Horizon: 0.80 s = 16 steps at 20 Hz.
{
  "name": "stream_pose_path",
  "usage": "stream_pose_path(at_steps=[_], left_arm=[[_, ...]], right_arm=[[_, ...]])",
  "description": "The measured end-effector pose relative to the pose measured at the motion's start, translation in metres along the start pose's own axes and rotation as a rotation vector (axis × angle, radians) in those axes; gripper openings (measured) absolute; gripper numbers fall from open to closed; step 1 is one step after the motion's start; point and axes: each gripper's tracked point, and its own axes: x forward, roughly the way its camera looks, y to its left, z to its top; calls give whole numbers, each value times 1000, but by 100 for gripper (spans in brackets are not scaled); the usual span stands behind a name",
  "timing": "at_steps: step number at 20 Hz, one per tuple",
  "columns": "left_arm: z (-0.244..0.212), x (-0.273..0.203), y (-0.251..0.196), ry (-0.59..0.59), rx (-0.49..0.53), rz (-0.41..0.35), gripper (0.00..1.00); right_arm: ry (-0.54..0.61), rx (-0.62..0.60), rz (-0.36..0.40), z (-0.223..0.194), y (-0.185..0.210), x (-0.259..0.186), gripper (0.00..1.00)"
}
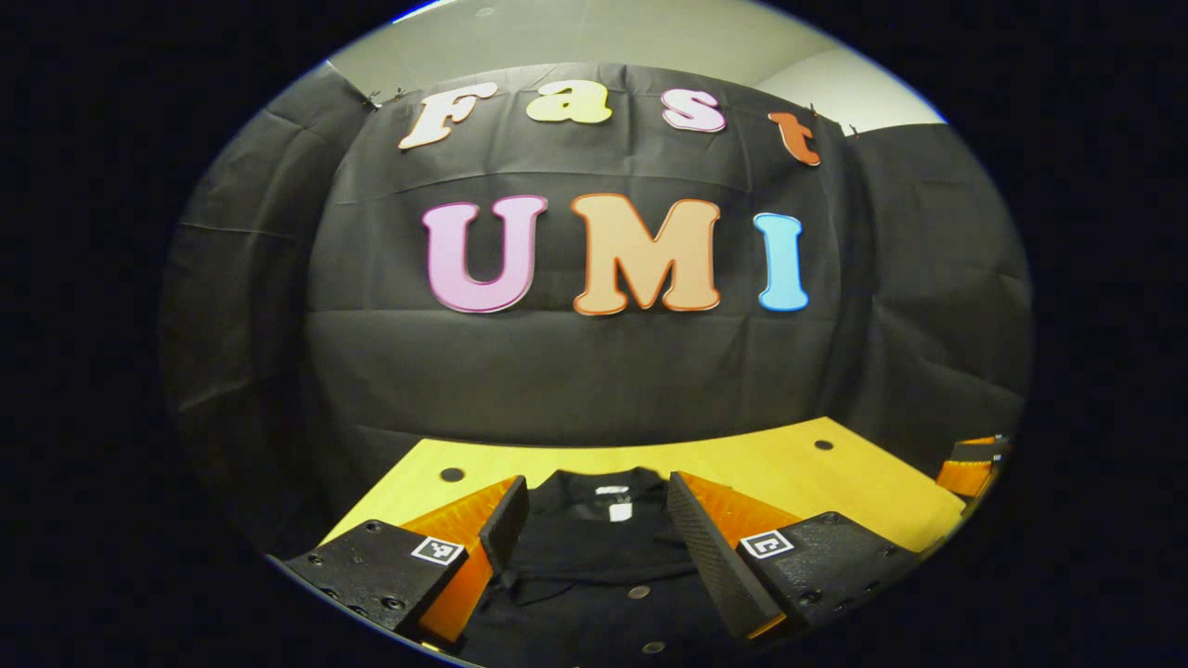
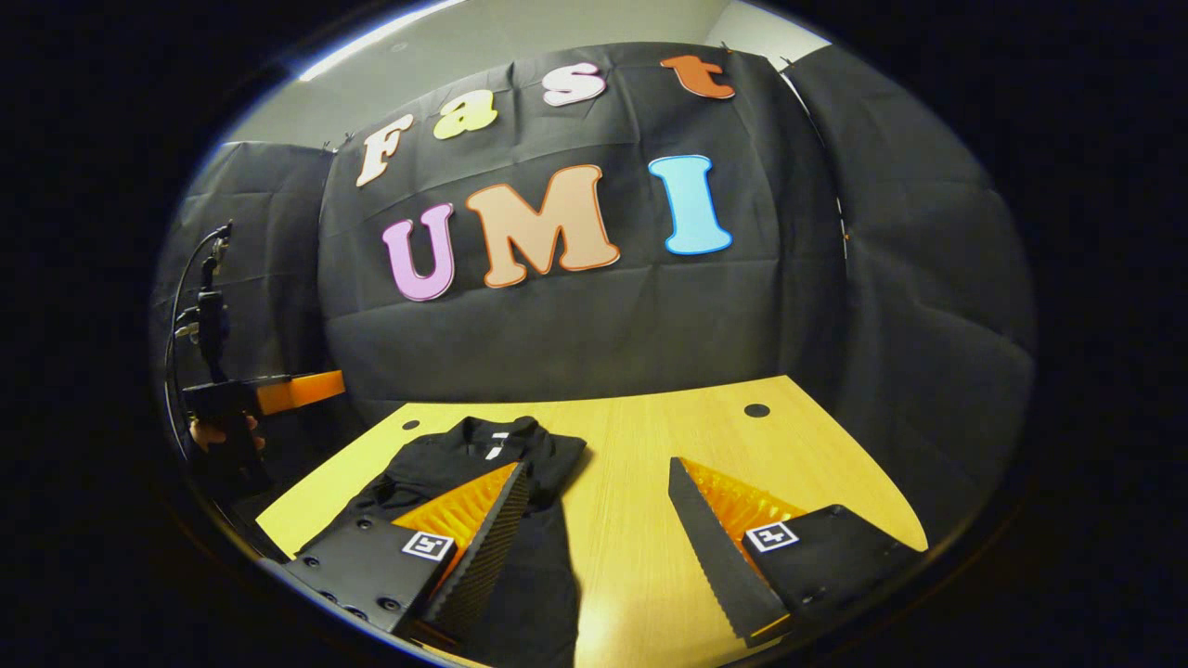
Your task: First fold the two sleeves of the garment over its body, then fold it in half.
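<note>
The left gripper [image 1: 599, 515] hangs with its jaws wide apart and nothing between them; in the left gripper view it looks straight down over the collar of the black garment [image 1: 594, 557], which lies flat on the yellow wooden table [image 1: 789, 464]. That view shows the white neck label and a row of buttons running down the front of the garment, between the two fingers. At its far right edge part of the other gripper peeks in, beyond the table's corner.

The right gripper [image 2: 599, 506] also has its jaws spread, holding nothing. In the right gripper view the garment [image 2: 548, 464] lies on the left part of the table [image 2: 640, 445], collar toward the back wall, with the gripper's left finger over the garment's near side and its right finger over bare wood. This view shows the wide bare stretch of table to the right of the garment and the garment's right edge. Far left of the garment, off the table's edge, the left gripper [image 2: 297, 390] is seen from the side, held by a hand [image 2: 223, 431], with cables above it.

Two dark round holes sit near the table's back corners. Creased black cloth [image 2: 594, 315] hangs behind the table and a pale ceiling shows above it.
</note>
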Motion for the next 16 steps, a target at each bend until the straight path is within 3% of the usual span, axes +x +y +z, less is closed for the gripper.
stream_pose_path(at_steps=[3, 4, 6, 7, 8, 16], left_arm=[[-25, -42, 39, 37, -5, 63, 92], [-38, -55, 49, 64, -17, 75, 92], [-63, -81, 69, 100, -29, 106, 92], [-76, -93, 79, 128, -32, 125, 92], [-89, -103, 86, 154, -35, 134, 92], [-165, -151, 102, 317, -33, 149, 93]], right_arm=[[9, -44, 10, -16, 33, -11, 98], [29, -43, 21, -28, 41, -16, 94], [34, -51, 27, -42, 56, -25, 98], [55, -58, 25, -52, 58, -29, 93], [72, -62, 25, -64, 61, -33, 98], [145, -79, -11, -116, 67, -60, 98]])
